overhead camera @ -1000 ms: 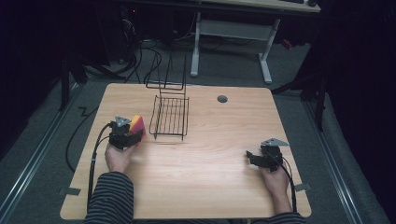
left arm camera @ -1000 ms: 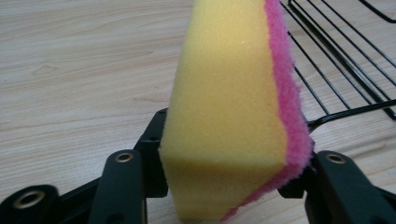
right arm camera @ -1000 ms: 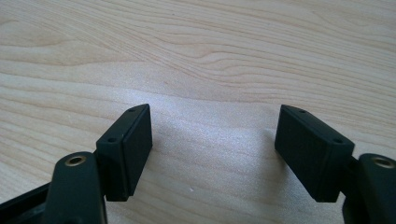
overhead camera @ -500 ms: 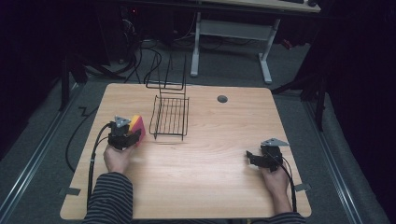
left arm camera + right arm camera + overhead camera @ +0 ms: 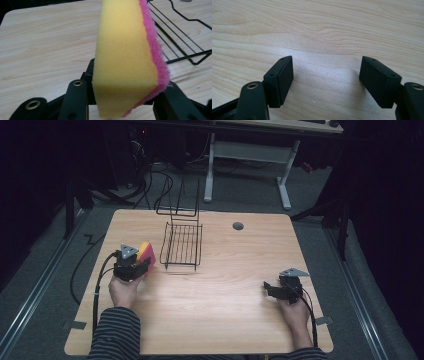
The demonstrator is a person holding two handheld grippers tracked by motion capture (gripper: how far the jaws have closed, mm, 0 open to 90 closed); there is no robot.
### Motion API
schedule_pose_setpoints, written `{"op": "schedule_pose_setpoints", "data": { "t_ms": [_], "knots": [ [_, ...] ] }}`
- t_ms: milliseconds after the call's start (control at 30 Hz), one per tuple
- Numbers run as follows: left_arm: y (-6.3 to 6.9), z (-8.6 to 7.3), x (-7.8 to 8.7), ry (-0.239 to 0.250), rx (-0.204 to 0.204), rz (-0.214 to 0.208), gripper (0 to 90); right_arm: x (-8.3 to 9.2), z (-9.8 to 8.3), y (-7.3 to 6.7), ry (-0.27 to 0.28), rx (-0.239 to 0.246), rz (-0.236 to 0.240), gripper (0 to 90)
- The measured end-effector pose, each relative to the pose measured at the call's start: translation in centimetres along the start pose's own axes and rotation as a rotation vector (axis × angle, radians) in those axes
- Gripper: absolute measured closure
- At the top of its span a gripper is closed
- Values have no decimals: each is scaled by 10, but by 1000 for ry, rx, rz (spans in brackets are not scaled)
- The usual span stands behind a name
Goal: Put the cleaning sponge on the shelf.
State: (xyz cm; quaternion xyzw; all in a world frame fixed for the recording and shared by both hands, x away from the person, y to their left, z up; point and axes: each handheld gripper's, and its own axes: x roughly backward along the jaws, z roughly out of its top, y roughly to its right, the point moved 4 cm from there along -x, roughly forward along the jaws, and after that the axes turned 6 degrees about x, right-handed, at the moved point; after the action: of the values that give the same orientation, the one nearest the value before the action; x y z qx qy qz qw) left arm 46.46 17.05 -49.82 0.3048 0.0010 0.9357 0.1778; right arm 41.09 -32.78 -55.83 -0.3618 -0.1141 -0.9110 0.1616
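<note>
Sponge (image 5: 125, 60), one of them, yellow foam with a pink scouring face, and it's clamped upright on its edge between the jaws of the left gripper (image 5: 132, 266), which have just been closing onto it. From the left gripper view the pads press in on both flat sides, the pink layer turned toward the rack. Seen from the high view, the sponge (image 5: 146, 252) sits at the left side of the wooden table (image 5: 220, 315), just beside the rack's near left corner, though from up here it's hard to say whether its lower edge rests on the wood or clears it.

One black wire dish rack (image 5: 182, 240) stands in the middle of the far half of the table, a flat grid base with a tall wire back rising behind it. Nothing lies between sponge and rack. One round grey cable port (image 5: 238, 226) sits in the tabletop farther right, near the back edge.

Over on the right, well apart from all that, the right gripper (image 5: 272, 290) rests low over bare wood near the front right corner. In the right gripper view its two black pads (image 5: 283, 77) stand spread with nothing but tabletop between them.

Two striped sleeves (image 5: 116, 335) come in from the bottom edge. Beyond the table, a white desk frame (image 5: 250, 155) stands on the dark floor.
</note>
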Motion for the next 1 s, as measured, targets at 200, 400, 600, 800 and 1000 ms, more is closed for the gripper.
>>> {"op": "schedule_pose_setpoints", "data": {
  "t_ms": [200,400,600,800,1000],
  "knots": [
    [5,1,10,4,-25,-17,610,0,0,0,0,0,1,279],
    [7,5,25,40,-16,-45,611,0,0,0,0,0,2,279],
    [10,7,33,51,-10,-69,611,0,0,0,2,3,1,279],
    [16,11,41,76,-26,-93,612,0,0,0,1,1,1,279],
    [21,17,45,81,-43,-100,612,0,0,0,1,0,0,279]
  ]
}}
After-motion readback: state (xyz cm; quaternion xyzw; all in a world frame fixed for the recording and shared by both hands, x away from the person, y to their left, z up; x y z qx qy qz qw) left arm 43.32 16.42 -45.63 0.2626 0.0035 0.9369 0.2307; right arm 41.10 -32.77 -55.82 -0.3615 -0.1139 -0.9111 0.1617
